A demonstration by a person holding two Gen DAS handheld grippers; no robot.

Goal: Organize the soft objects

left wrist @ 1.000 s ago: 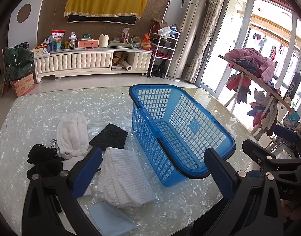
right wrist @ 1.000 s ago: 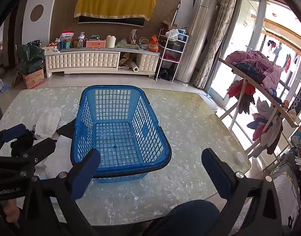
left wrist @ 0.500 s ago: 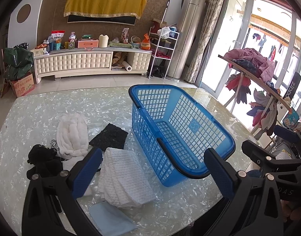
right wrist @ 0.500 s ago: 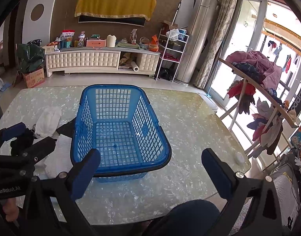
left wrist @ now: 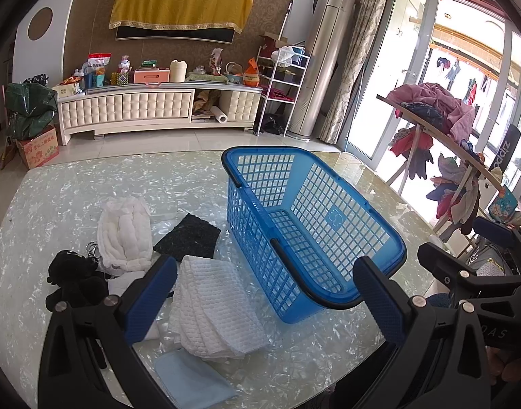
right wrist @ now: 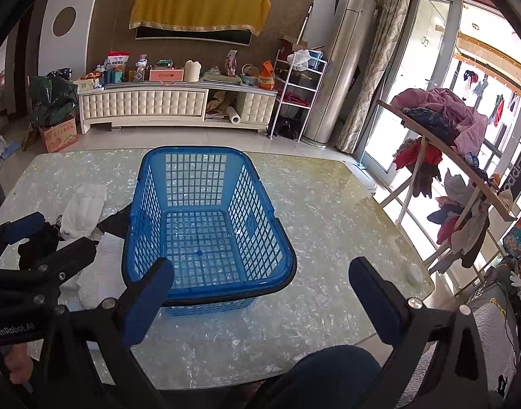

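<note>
Jaws wide; light blue cloth (left wrist: 195, 378) only in left view

Bright daylight from glass doors (left wrist: 413, 102) at right, blown-out glare there, sharp focus, fisheye bending, dark vignetted corners

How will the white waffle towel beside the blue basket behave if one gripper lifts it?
The white waffle towel lies in loose folded layers, so it will probably droop and unfold. It looks light. Its textured weave should hardly slip.

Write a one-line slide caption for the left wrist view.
Open left gripper above folded white towel beside an empty blue basket on the table.
</note>
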